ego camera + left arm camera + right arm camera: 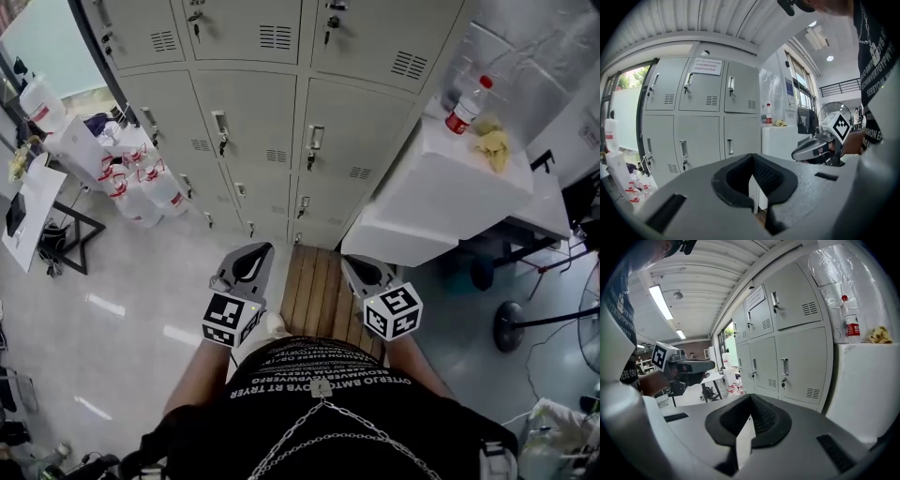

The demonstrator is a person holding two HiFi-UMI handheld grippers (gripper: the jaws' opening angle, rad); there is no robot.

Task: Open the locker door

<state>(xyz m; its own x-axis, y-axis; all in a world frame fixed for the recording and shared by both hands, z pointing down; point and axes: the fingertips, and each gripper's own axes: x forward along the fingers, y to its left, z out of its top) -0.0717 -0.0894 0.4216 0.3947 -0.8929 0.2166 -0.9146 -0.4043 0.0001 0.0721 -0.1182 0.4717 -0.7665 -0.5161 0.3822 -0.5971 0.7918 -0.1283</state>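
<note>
A bank of grey lockers [262, 103] stands ahead of me, and every door in view is closed. Each door has a small upright handle [315, 141] with a key hanging below it. My left gripper [246, 267] is held low in front of my body, well short of the lockers, shut and empty. My right gripper [368, 275] is level with it, also shut with nothing between its jaws. The left gripper view looks at the locker doors [693, 140] with the right gripper [815, 147] off to the side. In the right gripper view the nearest door [799, 362] is closed.
A white cabinet [450, 187] juts out right of the lockers, carrying a bottle [466, 105] and a yellow cloth [493, 143]. Water jugs [141, 183] crowd the floor at the left. A wooden board [314, 291] lies on the floor before the lockers. A fan [562, 319] stands far right.
</note>
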